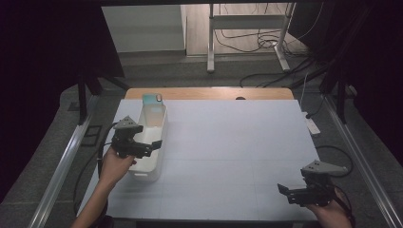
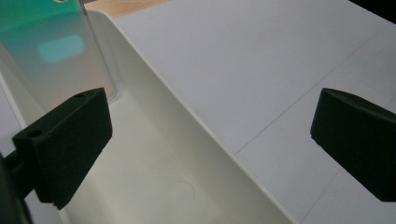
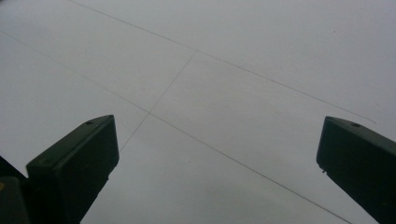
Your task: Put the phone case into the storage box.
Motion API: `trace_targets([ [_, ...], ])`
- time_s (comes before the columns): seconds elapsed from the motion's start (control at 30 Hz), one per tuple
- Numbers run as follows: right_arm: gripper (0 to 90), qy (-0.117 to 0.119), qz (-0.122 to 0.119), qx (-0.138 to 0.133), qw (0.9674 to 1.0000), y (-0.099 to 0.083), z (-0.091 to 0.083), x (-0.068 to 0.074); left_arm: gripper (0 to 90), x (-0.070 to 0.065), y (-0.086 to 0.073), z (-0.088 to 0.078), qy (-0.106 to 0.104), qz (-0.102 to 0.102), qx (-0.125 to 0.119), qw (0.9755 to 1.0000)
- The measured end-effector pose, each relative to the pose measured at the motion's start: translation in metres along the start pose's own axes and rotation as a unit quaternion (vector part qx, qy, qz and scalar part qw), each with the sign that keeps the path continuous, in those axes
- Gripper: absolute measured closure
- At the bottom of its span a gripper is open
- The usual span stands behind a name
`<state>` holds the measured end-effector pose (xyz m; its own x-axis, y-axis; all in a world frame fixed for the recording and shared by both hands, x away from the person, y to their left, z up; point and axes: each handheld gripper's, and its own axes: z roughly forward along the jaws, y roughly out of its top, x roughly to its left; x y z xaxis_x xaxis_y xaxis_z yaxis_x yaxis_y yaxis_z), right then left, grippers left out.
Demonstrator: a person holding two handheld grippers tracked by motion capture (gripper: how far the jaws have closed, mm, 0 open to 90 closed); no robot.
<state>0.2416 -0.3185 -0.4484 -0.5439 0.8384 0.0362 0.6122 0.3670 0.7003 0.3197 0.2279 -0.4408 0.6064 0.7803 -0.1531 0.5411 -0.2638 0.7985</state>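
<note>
The left gripper (image 1: 151,145) hovered over the near half of the white bin (image 1: 159,124), jaws spread wide and holding nothing! In its own view the bin's long wall ran between the two black jaws, one above the bin's inside, the other out over the table (image 2: 261,70). At the far end of the bin a phone (image 1: 152,105) leaned upright against the end wall, its back teal at the top and fading to a pale frosted white lower down. It looked as if the phone was already in and little was left to do. Over on the near right, the right gripper (image 1: 284,192) hung above bare table, jaws wide apart and empty too.
</note>
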Motion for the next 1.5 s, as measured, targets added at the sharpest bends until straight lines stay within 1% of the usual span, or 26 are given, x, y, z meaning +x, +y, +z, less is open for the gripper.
trace_targets([
  [0.3,0.0,0.001,-0.002,0.001,1.0,0.0,0.0,0.0,0.0,-0.003,-0.01,-0.009,0.0,-0.009,0.004,1.0],
  [0.43,0.0,0.001,-0.002,0.001,1.0,0.0,0.0,0.0,0.0,-0.005,-0.016,-0.013,0.001,-0.008,0.004,1.0],
  [0.6,0.0,0.002,-0.002,0.002,1.0,0.0,0.001,0.0,0.0,-0.007,-0.023,-0.021,-0.004,-0.007,-0.006,1.0],
  [0.77,0.0,0.002,-0.002,0.001,1.0,0.0,0.001,0.0,0.0,-0.01,-0.028,-0.026,-0.003,-0.004,-0.003,1.0],
  [0.93,0.0,0.001,-0.002,0.002,1.0,0.0,0.001,0.0,0.0,-0.013,-0.034,-0.032,-0.003,-0.008,-0.002,1.0],
  [1.13,0.0,0.001,-0.002,0.002,1.0,0.0,0.001,0.0,0.0,-0.015,-0.04,-0.039,0.0,-0.009,-0.006,0.9999],
  [1.33,0.0,0.001,-0.002,0.003,1.0,0.0,0.001,0.0,0.0,-0.017,-0.048,-0.047,0.003,-0.018,-0.008,0.9998],
  [1.5,0.0,0.0,-0.002,0.003,1.0,0.0,0.001,0.0,0.0,-0.018,-0.055,-0.053,0.006,-0.021,-0.009,0.9997],
])
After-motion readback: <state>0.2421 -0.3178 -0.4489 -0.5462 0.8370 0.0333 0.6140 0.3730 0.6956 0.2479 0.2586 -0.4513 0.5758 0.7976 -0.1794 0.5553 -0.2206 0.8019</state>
